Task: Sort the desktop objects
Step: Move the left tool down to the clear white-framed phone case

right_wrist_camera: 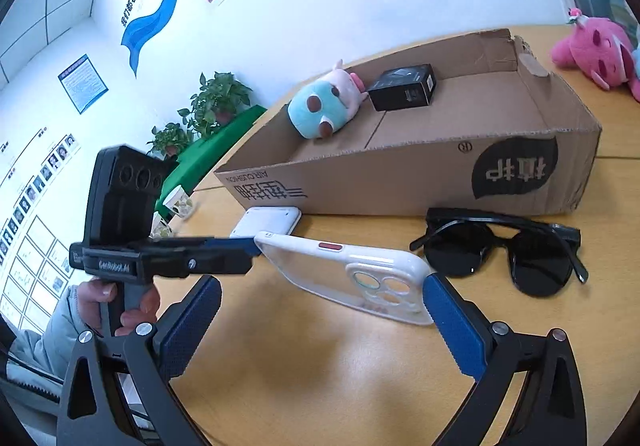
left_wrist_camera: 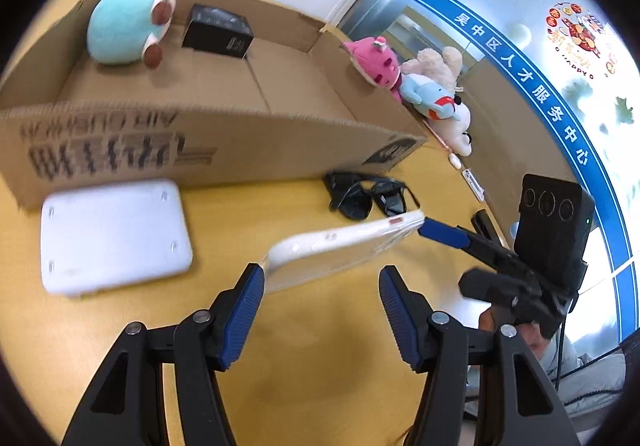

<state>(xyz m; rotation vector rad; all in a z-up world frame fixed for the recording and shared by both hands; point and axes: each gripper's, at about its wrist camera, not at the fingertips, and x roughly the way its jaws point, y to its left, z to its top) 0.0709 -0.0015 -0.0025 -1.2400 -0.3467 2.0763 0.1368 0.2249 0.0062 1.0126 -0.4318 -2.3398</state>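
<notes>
Since sorting needs a bin, cardboard box: lying open across the upper frame, already holding a plush and a black carton.
Right tool: gaping wide, clamping nothing.
Left tool: standing half-wide, clamping nothing.
Phone case: tilting on edge mid-frame over the counter, being wedged end to end between both tools, probably for a shared lift.

Each black plastic claw carries ribbed blue pads, silver pivot screws and a boxy black three-lens camera block; white lettering marks one. Pale grey padded sleeve.
</notes>
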